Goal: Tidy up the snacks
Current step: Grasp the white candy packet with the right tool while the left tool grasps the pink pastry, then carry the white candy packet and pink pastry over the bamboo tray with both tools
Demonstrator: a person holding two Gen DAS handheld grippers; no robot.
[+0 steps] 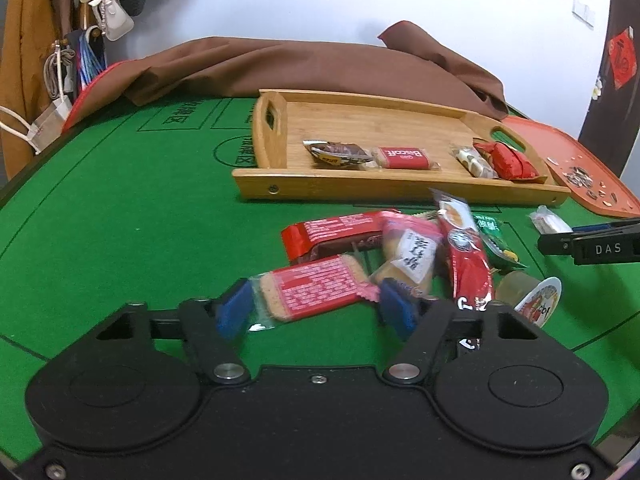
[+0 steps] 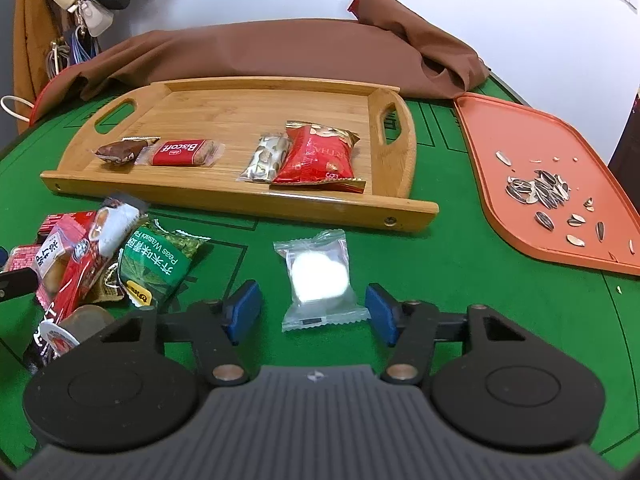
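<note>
While both grippers stand wide open and hold nothing, each already has a snack framed between its blue pads: the left gripper [image 1: 316, 308] straddles a red biscuit pack [image 1: 310, 290] at the near edge of the snack pile [image 1: 420, 248], and the right gripper [image 2: 314, 308] brackets a clear packet with a white cake [image 2: 318, 276] lying alone on the green surface [image 2: 460, 280]. To grip well, I judge each should settle lower so the pads meet the firm biscuit or cake rather than the crinkly film ends, then close gently; the left pack overlaps its neighbours, so a straight lift should avoid dragging them. Just beyond, the pile's green pea bag [image 2: 156, 268] lies near the right gripper's left pad, with open green around the clear packet. Farther on, the wooden tray [image 2: 224, 200] has a raised front rim to clear; four snacks already lie along its near side, with bare wood behind them. To the right, an orange board [image 2: 500, 140] with sunflower seeds [image 2: 538, 192] limits sideways swing.
</note>
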